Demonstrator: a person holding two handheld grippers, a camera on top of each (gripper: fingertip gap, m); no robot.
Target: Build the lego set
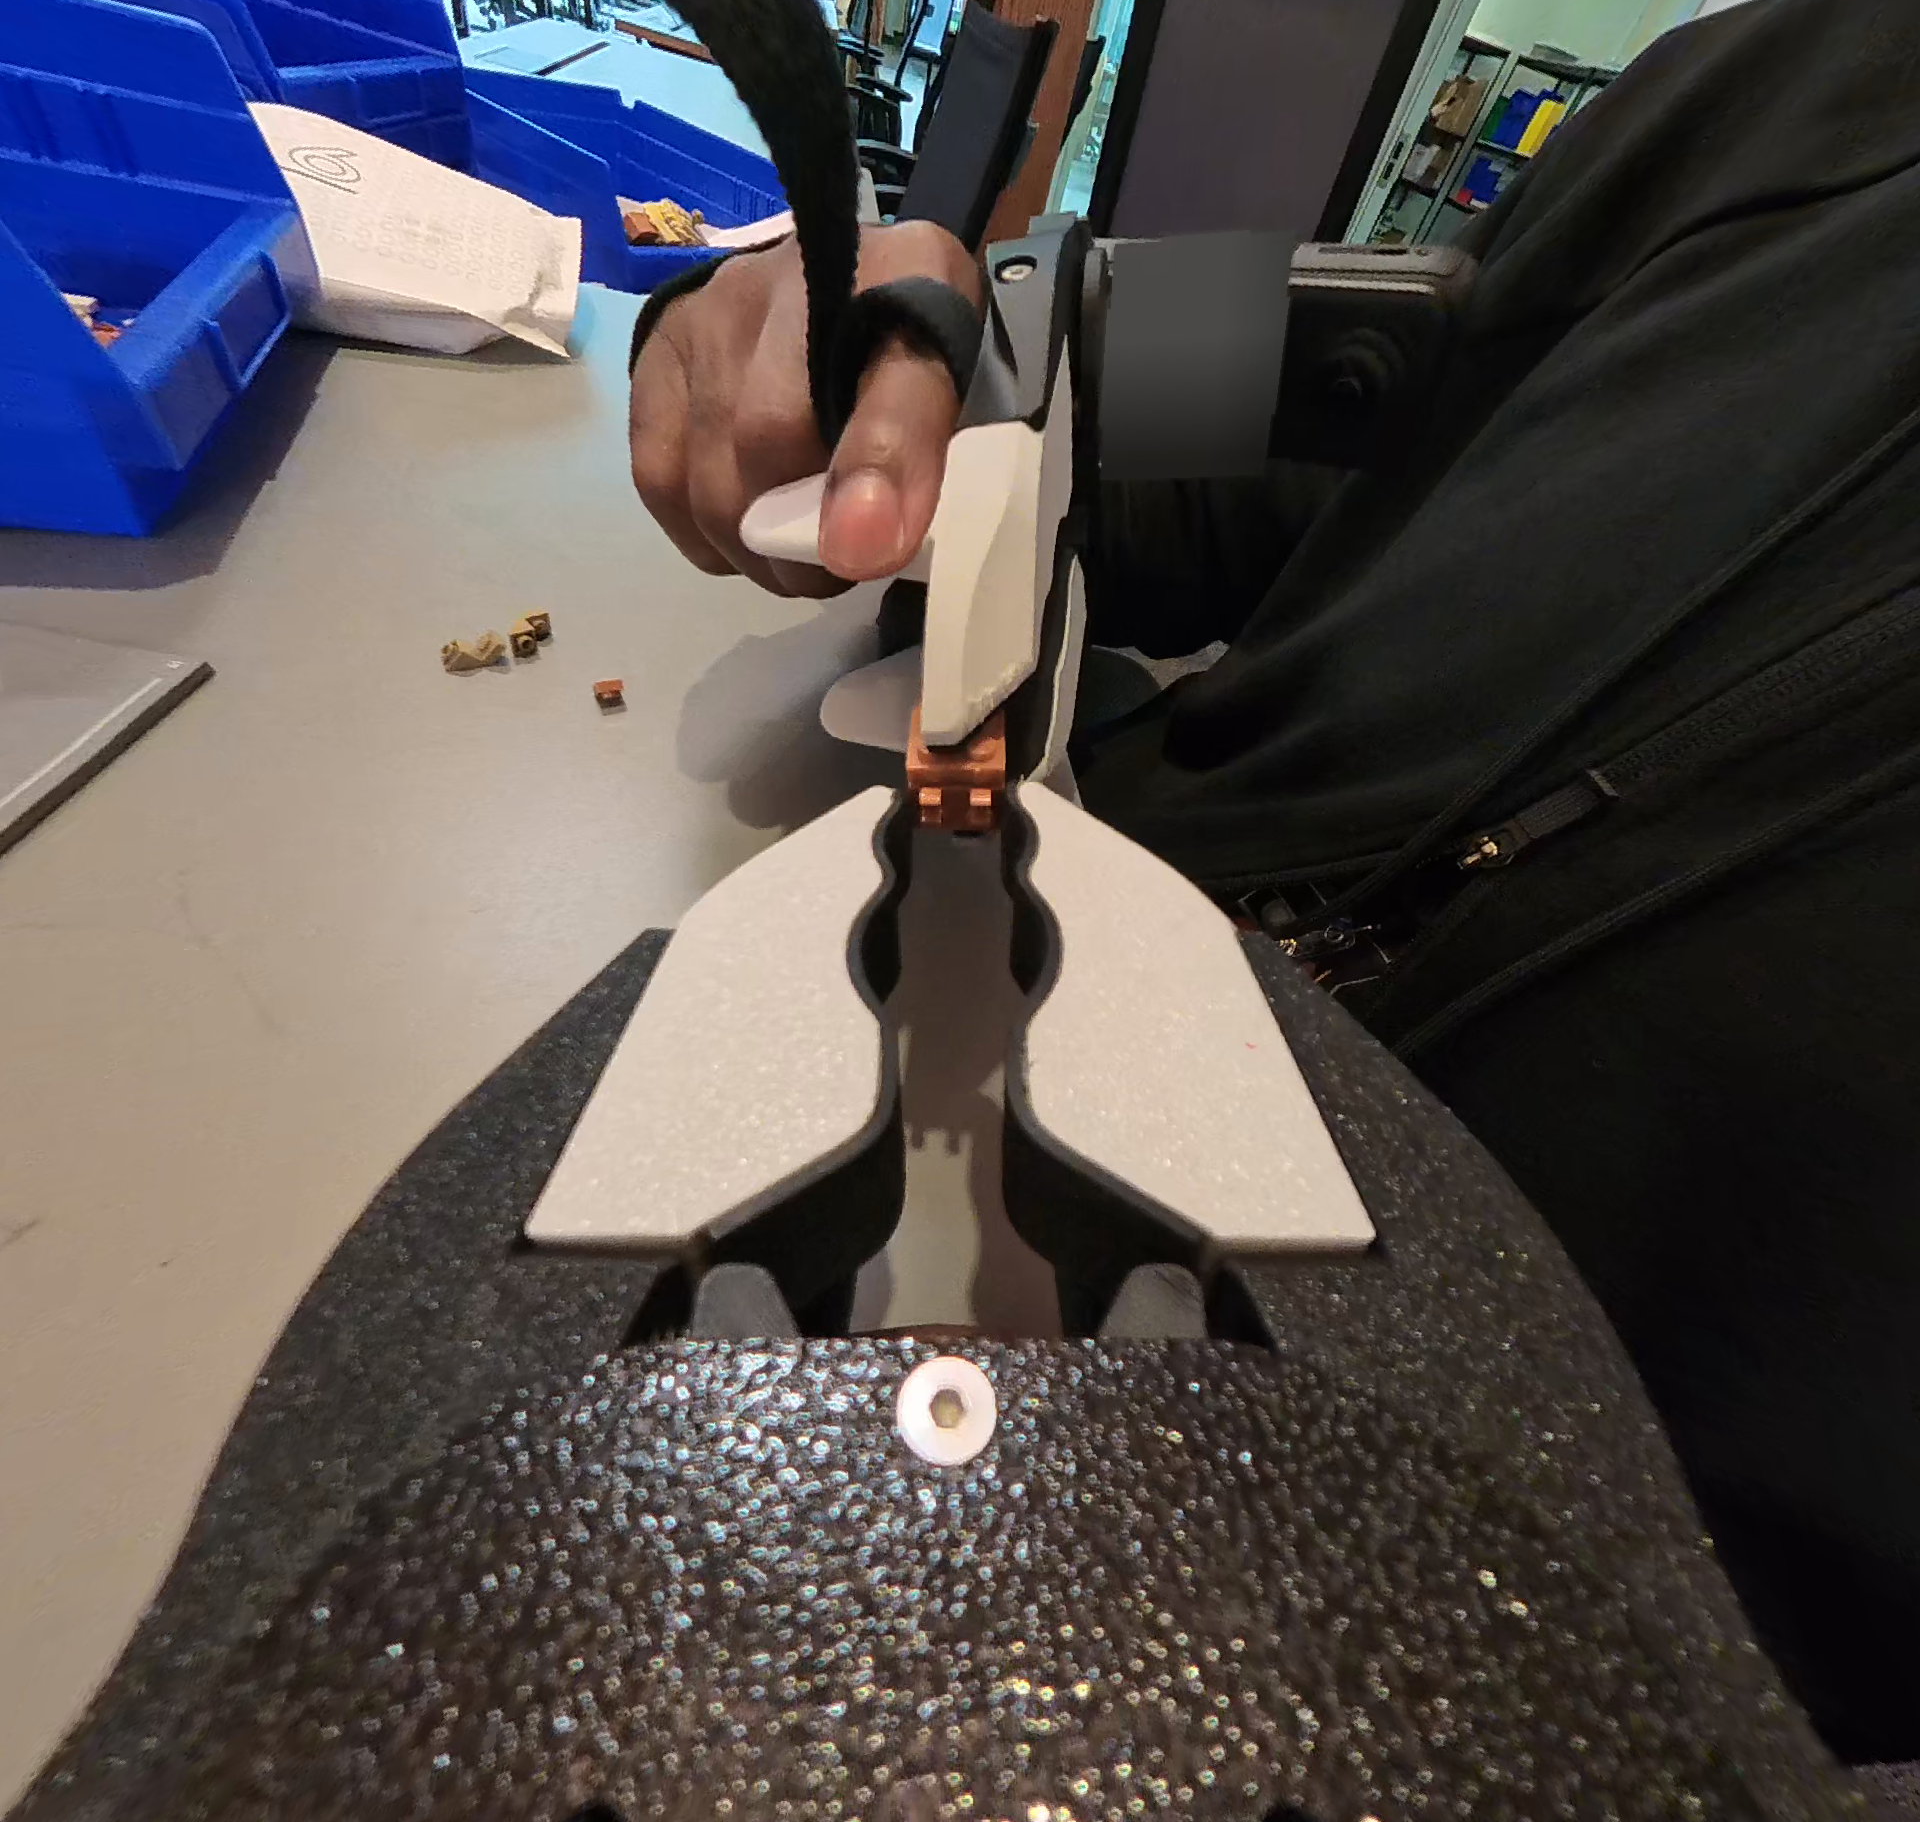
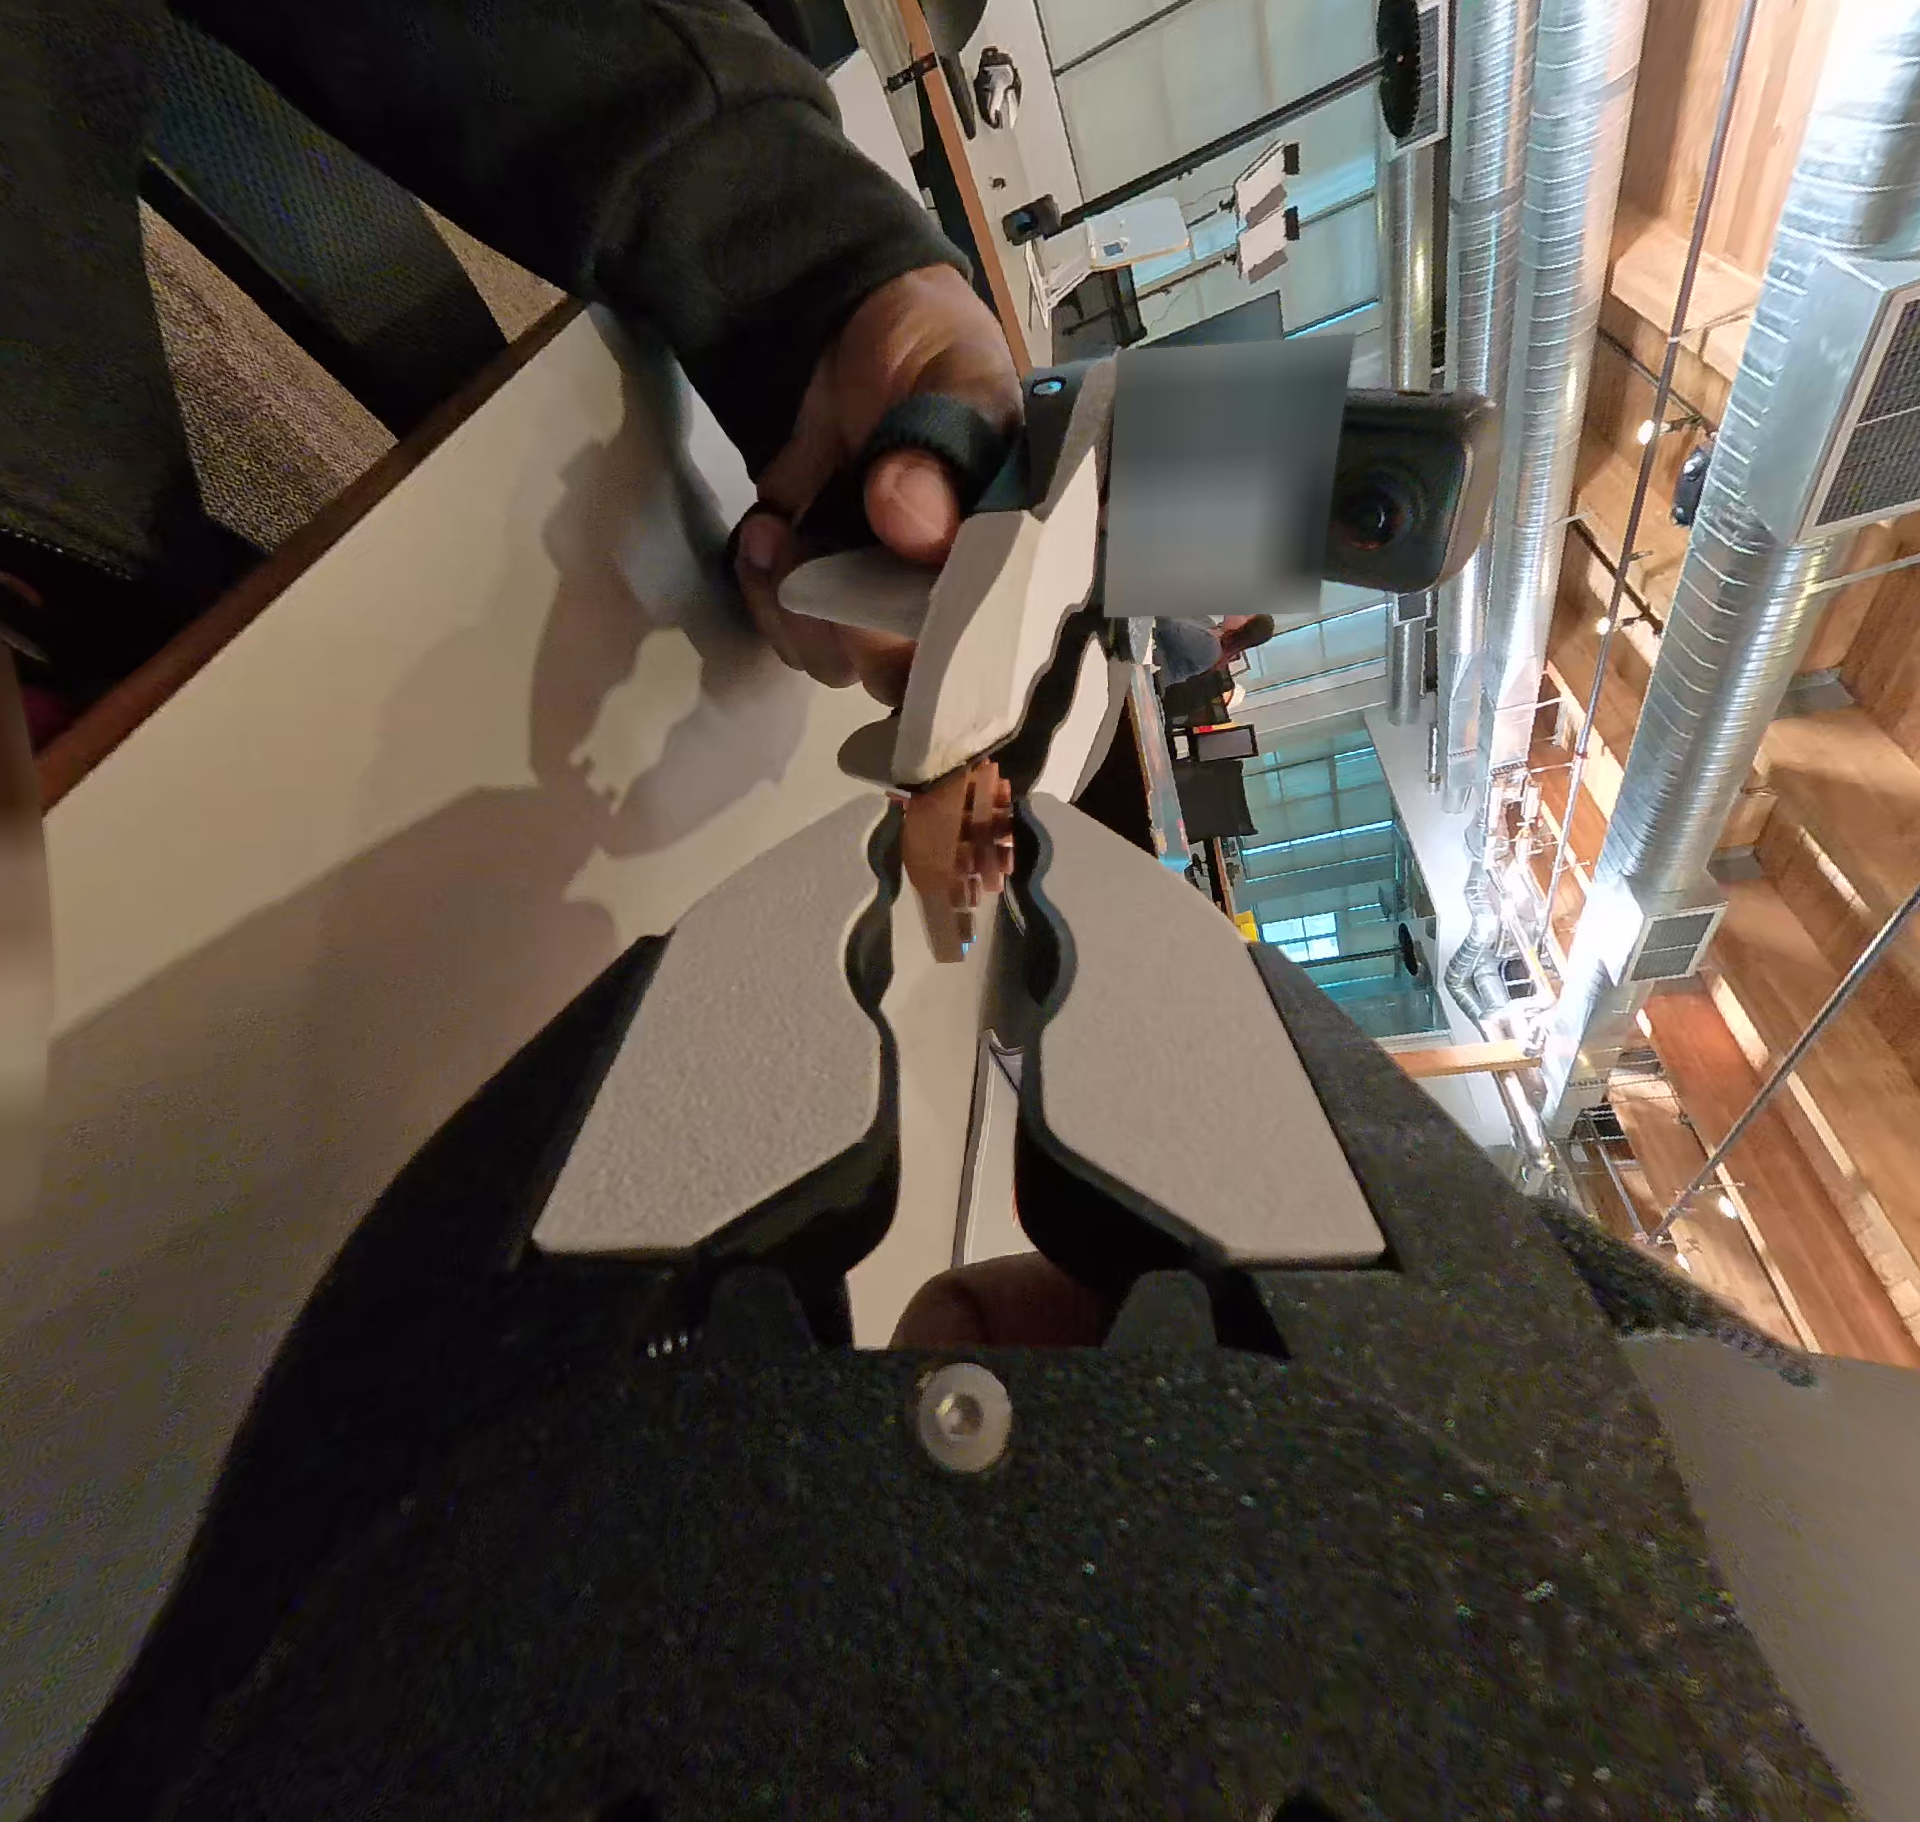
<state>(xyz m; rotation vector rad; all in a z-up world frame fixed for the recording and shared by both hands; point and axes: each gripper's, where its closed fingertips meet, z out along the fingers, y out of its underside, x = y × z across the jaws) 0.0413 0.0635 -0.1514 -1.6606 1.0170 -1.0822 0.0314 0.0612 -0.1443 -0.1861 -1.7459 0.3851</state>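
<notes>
— Where's the brown piece?

— Between the two tools, above the grey tabletop (image 1: 312,941). The left gripper (image 1: 956,816) has its pale, grainy fingers (image 1: 790,993) closed on the lower end of a small brown studded brick assembly (image 1: 954,783); the right gripper (image 1: 961,723) comes down from above with its fingers clamped on the upper end.

— And from the right wrist camera?

— The right gripper (image 2: 951,837) closes on the same assembly, a flat plate with blocky knobs along one side.

— Room around them?

— Open tabletop to the left, up to a few loose tan and brown bricks (image 1: 499,642), a flat grey board (image 1: 83,723) at the left margin and glossy blue bins (image 1: 135,318) at the far edge. A dark jacket (image 1: 1558,629) crowds the right.
</notes>
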